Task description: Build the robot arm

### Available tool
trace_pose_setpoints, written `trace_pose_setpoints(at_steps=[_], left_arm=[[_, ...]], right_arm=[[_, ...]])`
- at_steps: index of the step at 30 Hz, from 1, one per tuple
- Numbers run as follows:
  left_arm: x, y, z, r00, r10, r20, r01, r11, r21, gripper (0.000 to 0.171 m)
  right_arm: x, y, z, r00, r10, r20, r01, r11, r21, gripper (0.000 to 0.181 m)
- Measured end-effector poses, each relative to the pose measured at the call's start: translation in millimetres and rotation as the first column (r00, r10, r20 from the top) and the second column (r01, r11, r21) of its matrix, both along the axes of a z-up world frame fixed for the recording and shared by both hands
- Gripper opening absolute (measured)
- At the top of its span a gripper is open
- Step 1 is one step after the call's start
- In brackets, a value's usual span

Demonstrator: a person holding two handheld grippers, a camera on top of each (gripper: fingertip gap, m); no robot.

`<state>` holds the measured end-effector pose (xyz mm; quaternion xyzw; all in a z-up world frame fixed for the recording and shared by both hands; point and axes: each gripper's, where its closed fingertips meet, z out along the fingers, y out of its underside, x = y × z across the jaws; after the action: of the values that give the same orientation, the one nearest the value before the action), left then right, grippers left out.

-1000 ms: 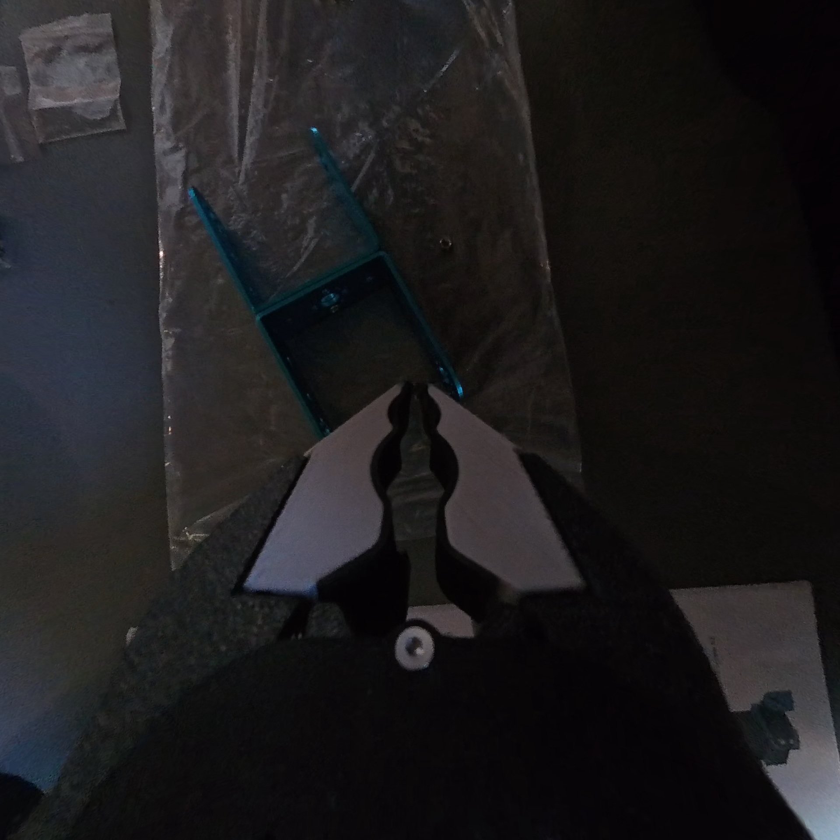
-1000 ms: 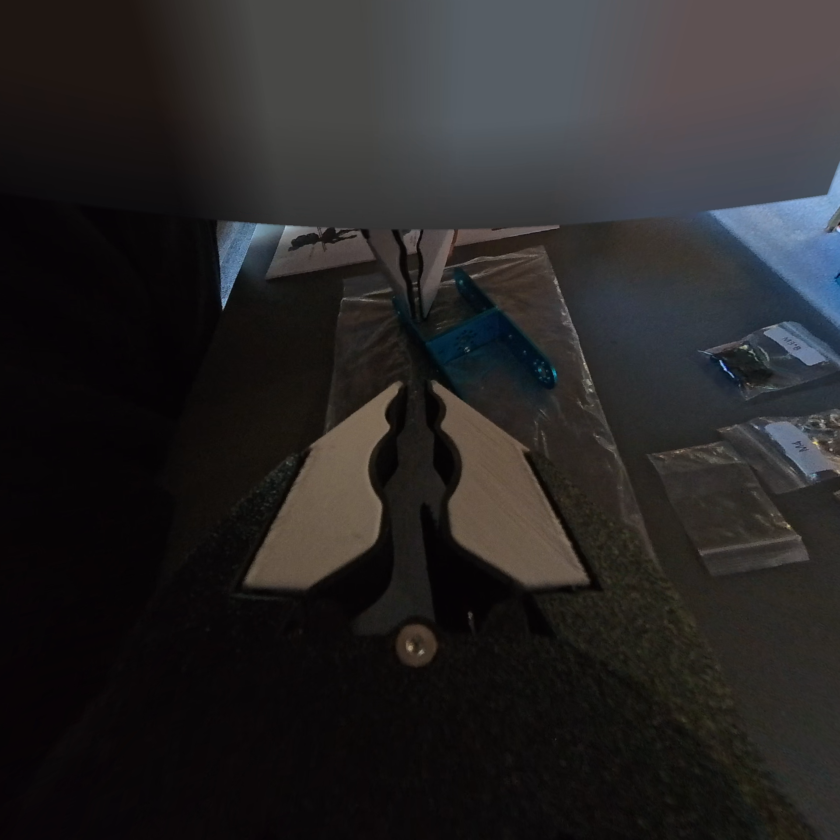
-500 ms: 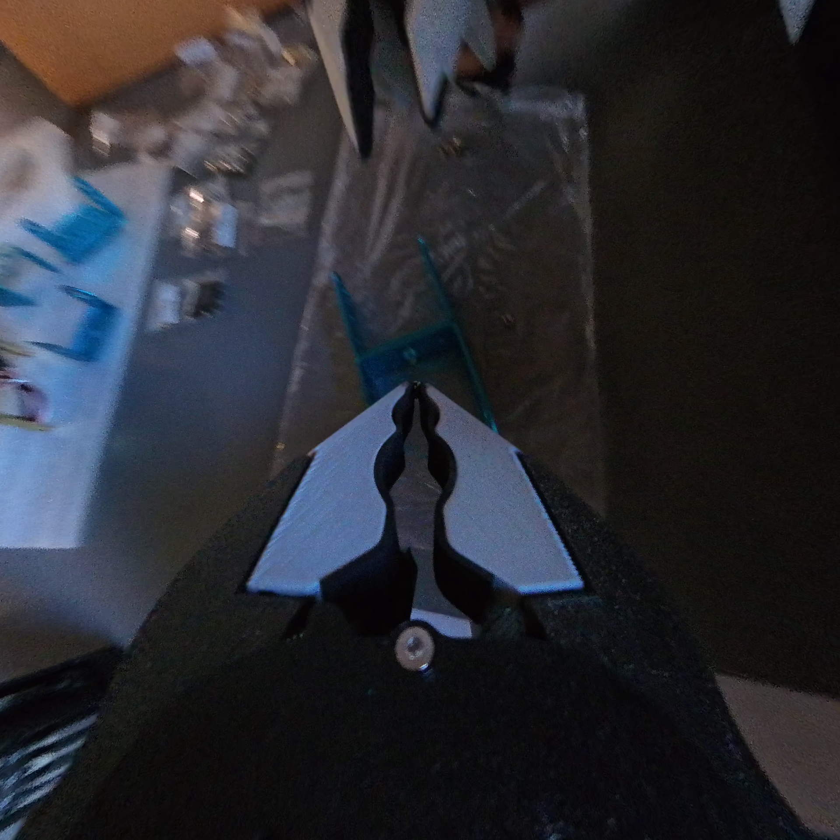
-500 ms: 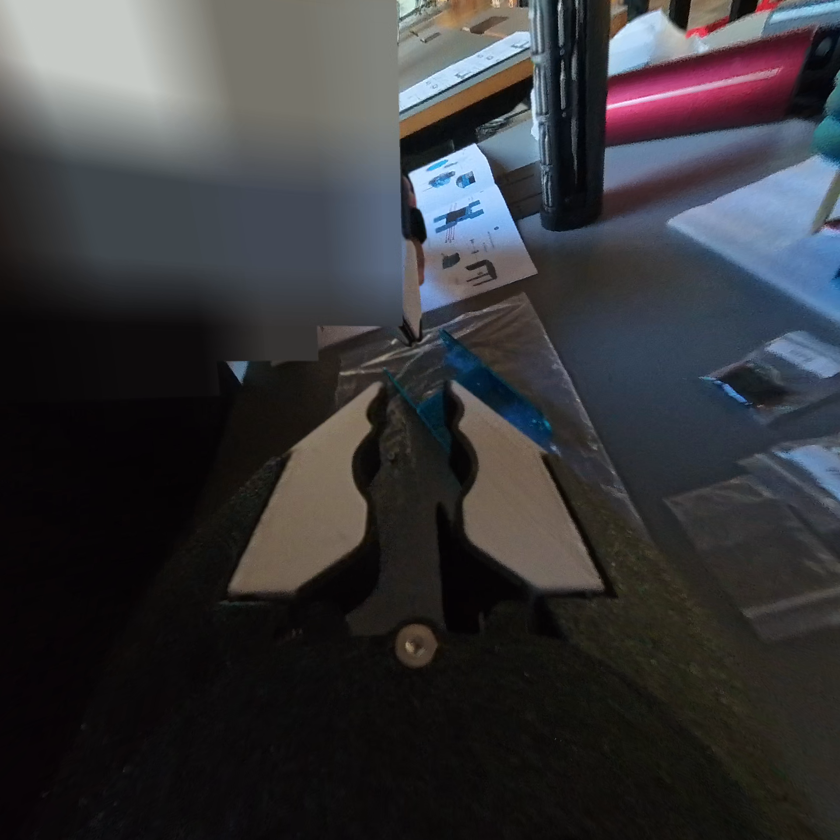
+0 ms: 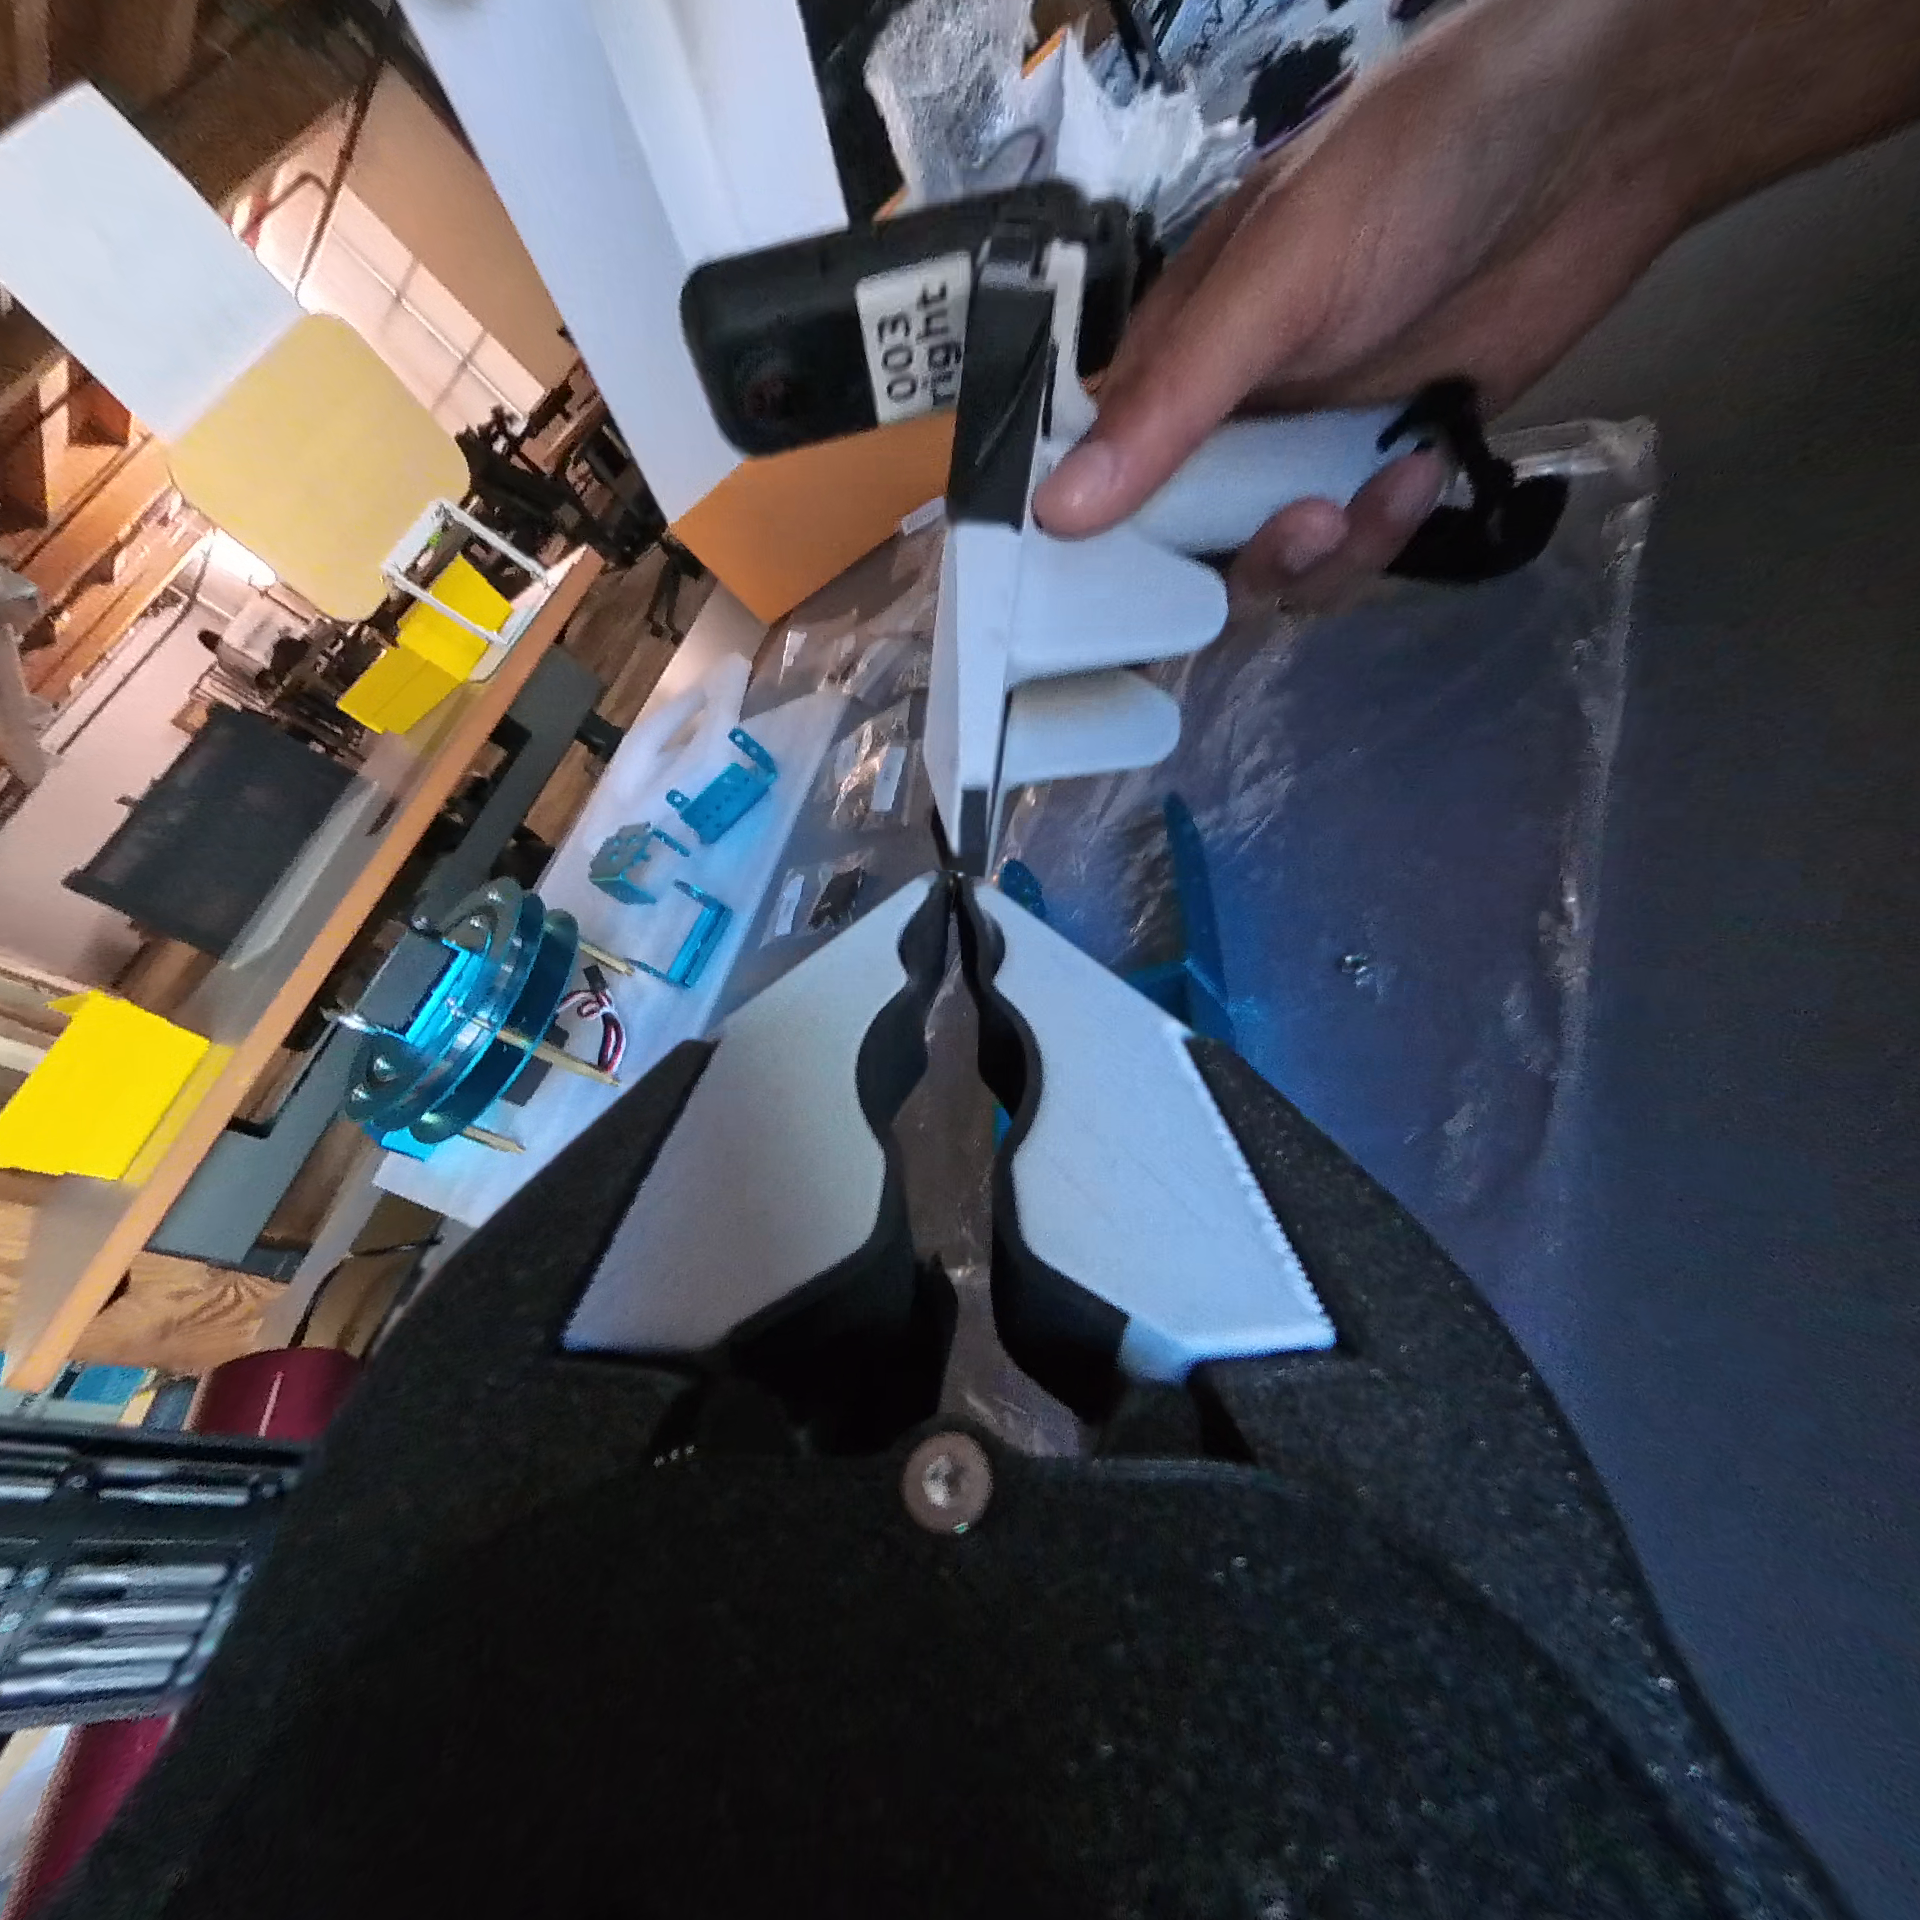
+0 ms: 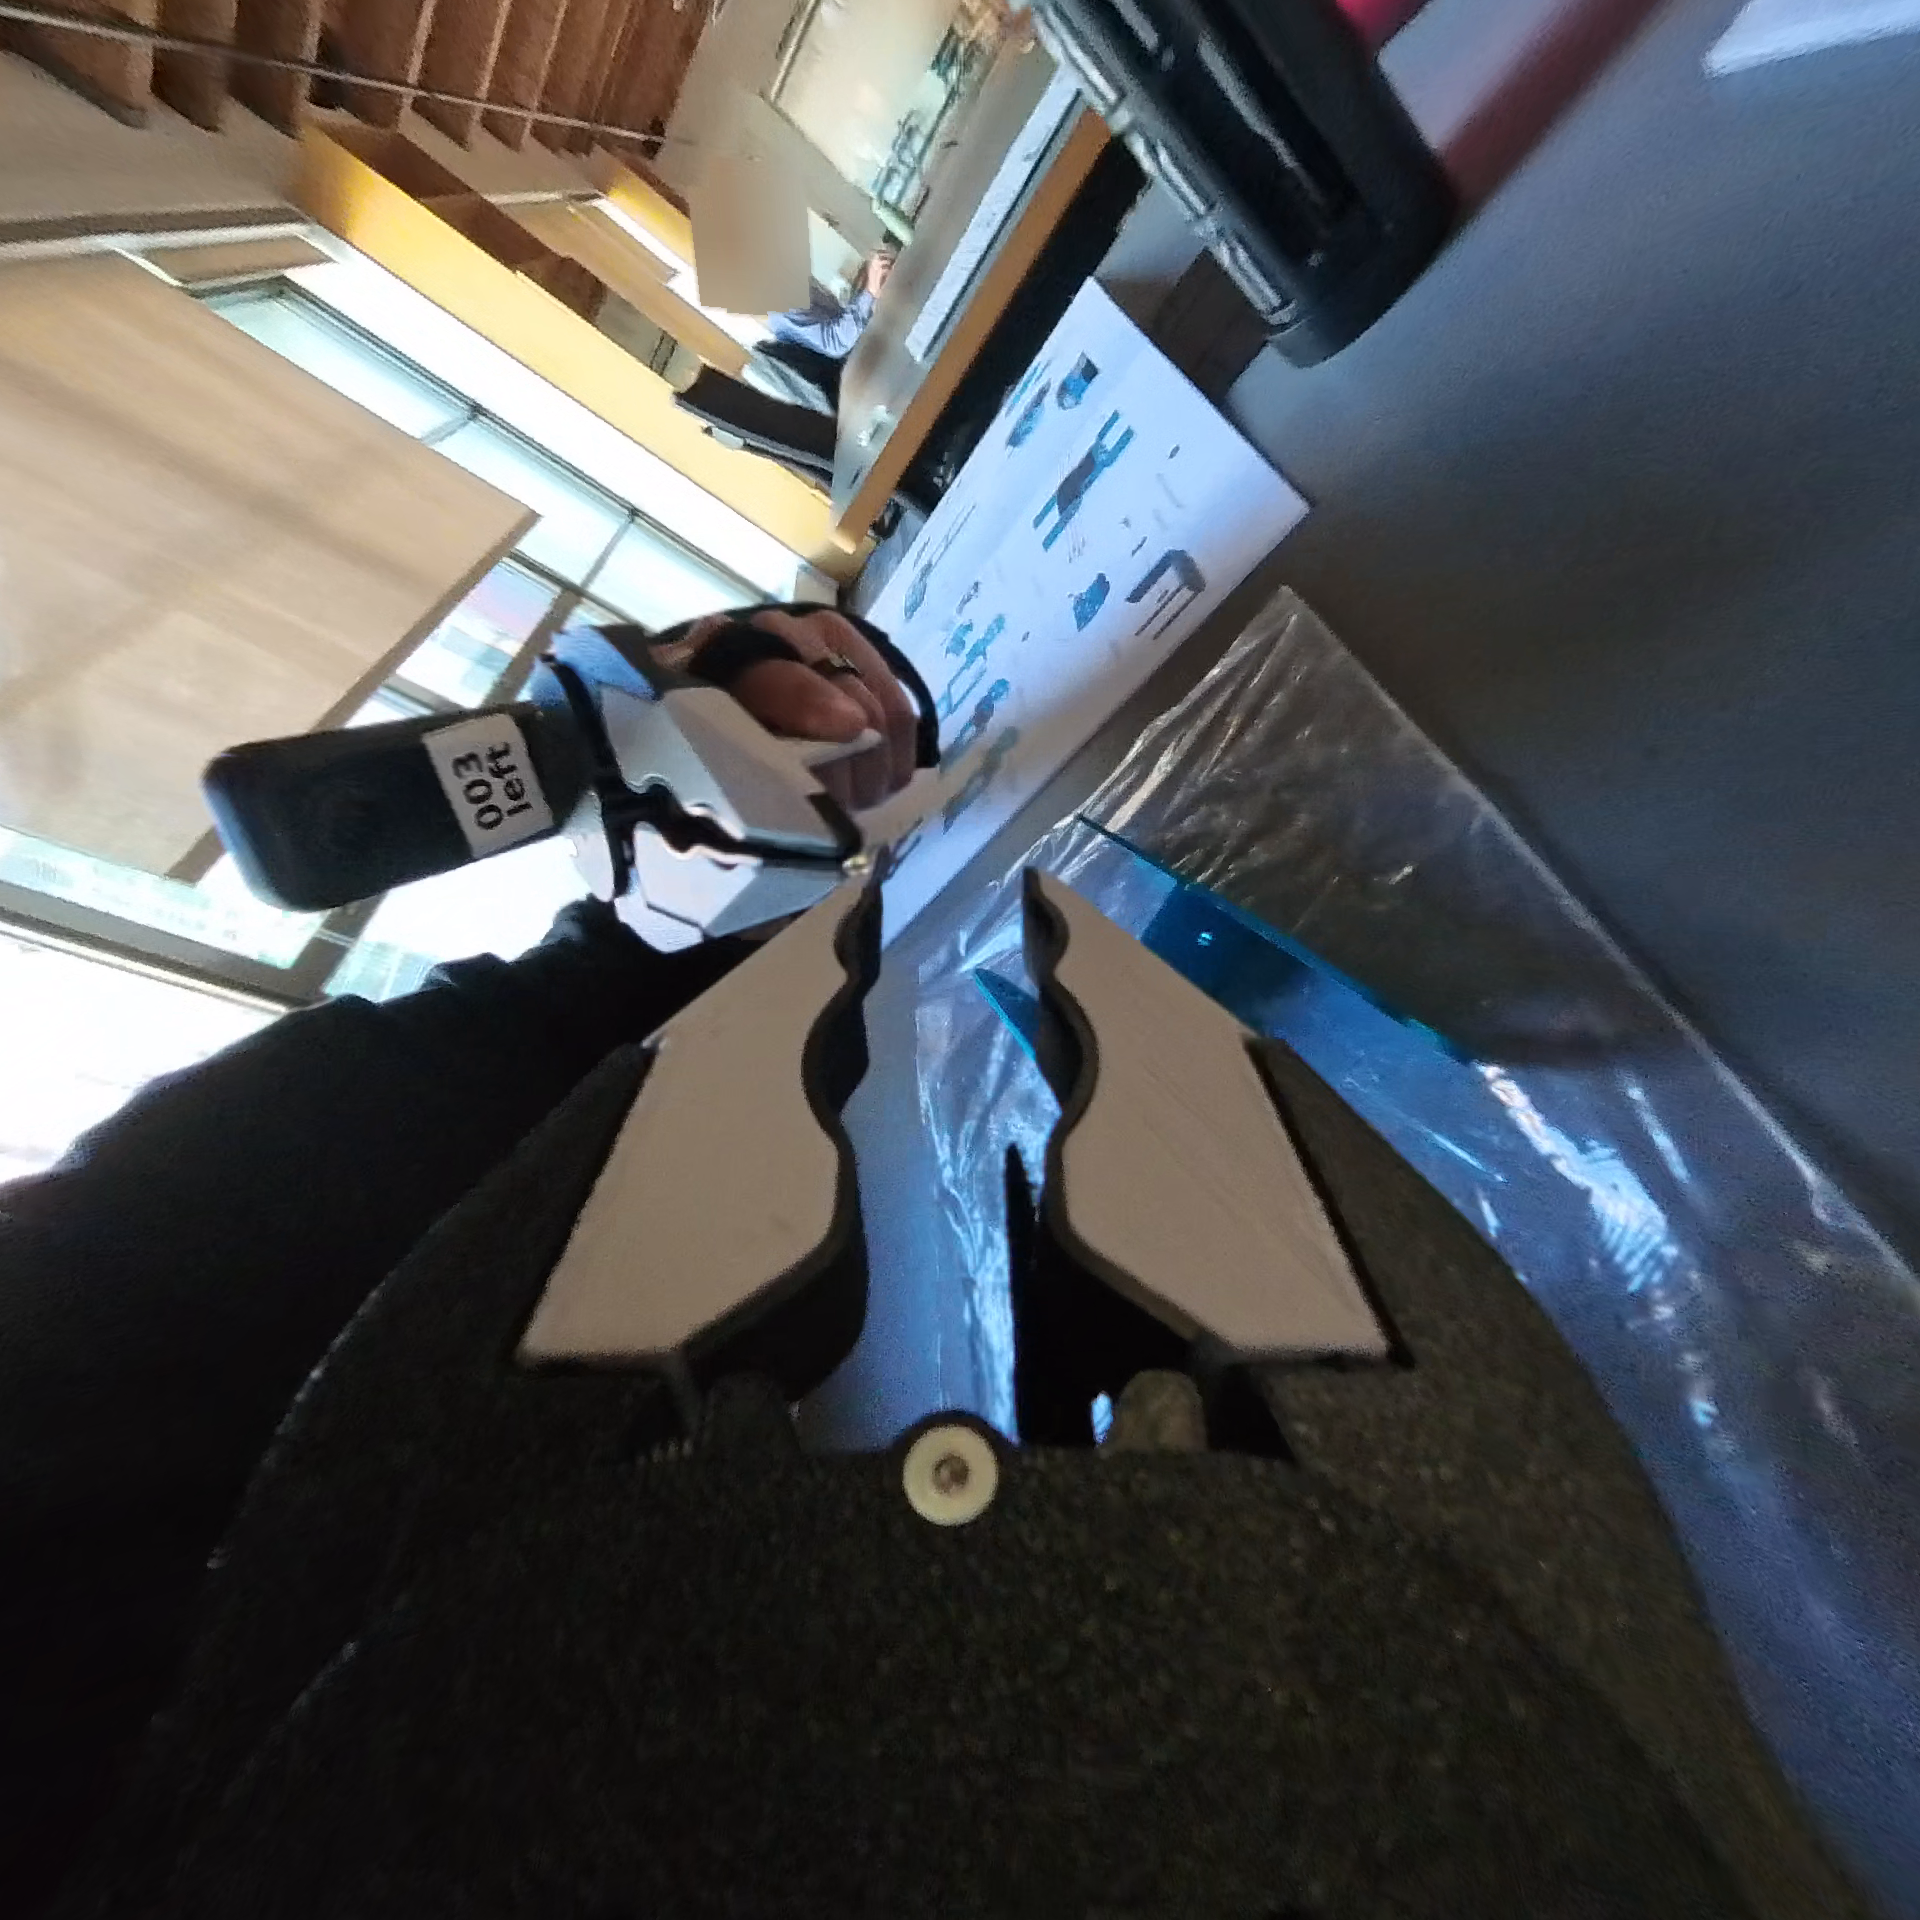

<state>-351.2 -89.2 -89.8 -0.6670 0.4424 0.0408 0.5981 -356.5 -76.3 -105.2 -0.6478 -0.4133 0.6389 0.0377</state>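
Observation:
My left gripper point(image 5: 954, 883) is shut, tips together; in the right wrist view point(image 6: 858, 864) a tiny shiny speck shows at its tips, too small to name. My right gripper point(image 6: 951, 883) is open and empty. In the left wrist view it point(image 5: 964, 847) hangs from a hand point(image 5: 1403, 208), tips pointing down, almost touching the left tips. Both hover over a clear plastic bag point(image 5: 1403, 779) on the dark table. A blue metal bracket point(image 6: 1247, 956) lies on the bag just beyond the right fingers, one arm showing between them. It also shows in the left wrist view point(image 5: 1195, 904).
A small screw point(image 5: 1351, 966) lies on the bag. A printed instruction sheet point(image 6: 1091, 582) lies beyond the bag. A white tray point(image 5: 665, 748) holds blue brackets, beside small parts bags point(image 5: 862, 769) and a round blue acrylic assembly point(image 5: 457, 1029). A black tool case point(image 5: 104, 1558) is at lower left. Left and right tips are no more than a few centimetres apart.
Both grippers have tilted up from looking down at the bag and come tip to tip above it. The right jaws have opened wider. The left gripper stays shut.

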Motion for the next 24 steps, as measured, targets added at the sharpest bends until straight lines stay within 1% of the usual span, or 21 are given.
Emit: trace_pose_setpoints(at_steps=[2, 5, 10, 15, 18, 19, 20, 21, 22, 23, 24], left_arm=[[2, -1, 2, 1.0, -0.001, 0.003, 0.001, 1.0, 0.004, 0.0], [2, -1, 1, 0.998, -0.013, 0.06, 0.015, 0.999, -0.028, 0.0], [1, -2, 4, 0.993, -0.029, 0.115, 0.034, 0.998, -0.043, 0.0], [6, -2, -1, 0.997, -0.026, 0.071, 0.029, 0.999, -0.031, 0.0], [-2, 0, -3, 0.998, -0.008, 0.06, 0.01, 0.999, -0.037, 0.0], [-6, 2, -7, 0.999, -0.001, 0.052, 0.005, 0.998, -0.066, 0.0], [-10, 2, -17, 0.999, 0.003, 0.037, 0.002, 0.992, -0.126, 0.0], [-16, 5, -22, 0.999, 0.025, 0.027, -0.021, 0.989, -0.148, 0.0], [-16, 4, -25, 0.999, 0.005, 0.033, 0.001, 0.987, -0.162, 0.0], [-8, -6, -34, 0.996, -0.07, 0.055, 0.081, 0.967, -0.24, 0.0], [-5, -14, -47, 0.991, -0.107, 0.075, 0.126, 0.932, -0.34, 0.0]], right_arm=[[-2, -7, -3, 1.0, 0.031, -0.005, -0.03, 0.999, 0.023, 0.023], [-2, -13, 4, 0.997, 0.044, -0.06, -0.045, 0.999, -0.005, 0.011], [2, -5, 15, 0.992, 0.011, -0.123, -0.016, 0.999, -0.035, 0.017], [2, -11, 11, 0.994, 0.038, -0.104, -0.039, 0.999, -0.014, 0.017], [4, -1, 4, 0.998, 0.008, -0.061, -0.003, 0.996, 0.088, 0.015], [5, 1, 5, 0.998, -0.002, -0.063, 0.01, 0.993, 0.116, 0.015], [7, 4, 5, 0.998, -0.012, -0.058, 0.021, 0.988, 0.15, 0.014], [8, 6, 2, 0.999, -0.019, -0.043, 0.027, 0.979, 0.201, 0.015], [9, 7, -2, 1.0, -0.015, -0.018, 0.019, 0.965, 0.261, 0.014], [10, 7, -6, 1.0, -0.006, 0.01, 0.002, 0.947, 0.322, 0.014], [10, 10, -9, 0.999, -0.014, 0.029, 0.001, 0.923, 0.386, 0.014]])
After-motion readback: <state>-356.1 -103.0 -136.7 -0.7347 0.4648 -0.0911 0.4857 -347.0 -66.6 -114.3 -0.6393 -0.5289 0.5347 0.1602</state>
